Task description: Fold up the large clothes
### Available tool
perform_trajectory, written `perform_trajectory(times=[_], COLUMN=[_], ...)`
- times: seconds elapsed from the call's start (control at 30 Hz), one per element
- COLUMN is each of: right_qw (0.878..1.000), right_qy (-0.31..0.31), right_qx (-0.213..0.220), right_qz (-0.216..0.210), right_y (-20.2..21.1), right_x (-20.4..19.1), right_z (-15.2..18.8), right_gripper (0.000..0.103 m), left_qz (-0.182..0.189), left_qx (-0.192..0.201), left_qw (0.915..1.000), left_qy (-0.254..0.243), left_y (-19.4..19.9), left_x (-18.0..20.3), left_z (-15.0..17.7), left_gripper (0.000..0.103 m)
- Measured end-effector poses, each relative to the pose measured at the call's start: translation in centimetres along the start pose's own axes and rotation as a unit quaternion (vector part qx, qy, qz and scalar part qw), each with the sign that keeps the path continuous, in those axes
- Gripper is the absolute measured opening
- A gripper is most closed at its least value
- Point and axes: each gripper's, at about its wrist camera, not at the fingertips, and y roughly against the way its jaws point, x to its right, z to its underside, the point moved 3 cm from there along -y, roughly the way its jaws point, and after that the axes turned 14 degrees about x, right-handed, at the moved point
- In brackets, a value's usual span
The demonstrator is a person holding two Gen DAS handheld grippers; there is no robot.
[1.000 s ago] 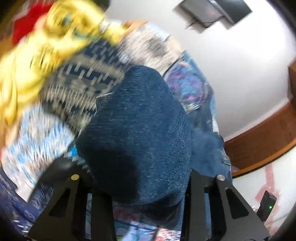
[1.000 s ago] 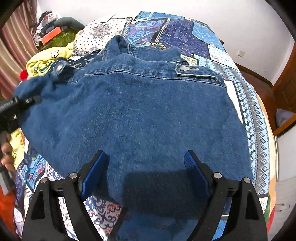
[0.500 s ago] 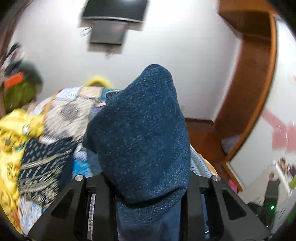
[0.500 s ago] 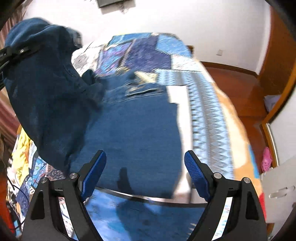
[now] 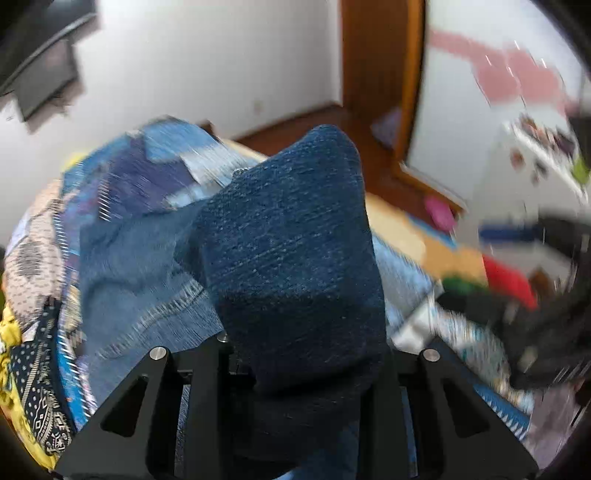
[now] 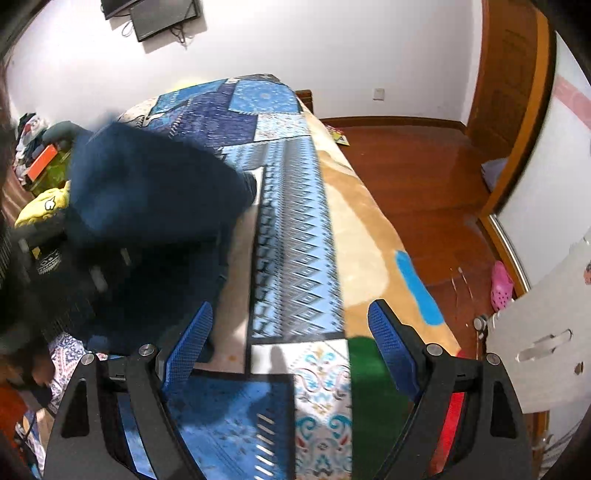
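Over one bed (image 6: 295, 221), left hand-held gripper (image 5: 306, 369) clamps one denim jacket (image 5: 291, 251); right (image 6: 291, 343) gapes empty.

Patchwork bedspread (image 6: 291, 229), wall-mounted screen (image 6: 162, 16), pink clog (image 6: 500, 286)

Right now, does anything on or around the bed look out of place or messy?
Mostly clutter. A pink clog lies alone on the wooden floor beside the bed. A yellow garment is crumpled at its far edge. The denim jacket is bunched in the left gripper, mid-fold.
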Motion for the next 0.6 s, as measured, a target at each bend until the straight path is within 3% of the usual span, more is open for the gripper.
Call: perform_trajectory(times=[0.07, 0.2, 0.3, 0.37, 0.43, 0.6], right_qw=[1.0, 1.0, 1.0, 1.0, 0.999, 0.999], right_qy=[-0.001, 0.007, 0.02, 0.027, 0.031, 0.034], right_qx=[0.0, 0.002, 0.005, 0.01, 0.016, 0.028], right_qz=[0.001, 0.0, 0.0, -0.002, -0.004, -0.016], right_y=[0.0, 0.5, 0.8, 0.9, 1.0, 1.5], right_x=[0.1, -0.2, -0.4, -0.3, -0.3, -0.6], right_z=[0.0, 0.0, -0.2, -0.3, -0.5, -1.7], right_gripper=[0.084, 0.084, 0.084, 0.084, 0.084, 0.084], left_qz=[0.013, 0.01, 0.031, 0.055, 0.065, 0.051], left_qx=[-0.026, -0.032, -0.041, -0.04, -0.034, -0.024], left_qw=[0.9995, 0.9986, 0.9984, 0.9977, 0.9973, 0.998], left_qy=[-0.016, -0.04, -0.023, -0.003, 0.006, 0.027], left_y=[-0.6, -0.1, 0.6, 1.5, 3.0, 6.3], left_x=[0.9, 1.6, 1.7, 1.9, 1.7, -0.6], left_z=[1.5, 2.7, 3.0, 2.8, 3.0, 3.6], left_gripper=[0.026, 0.029, 0.047, 0.07, 0.074, 0.076])
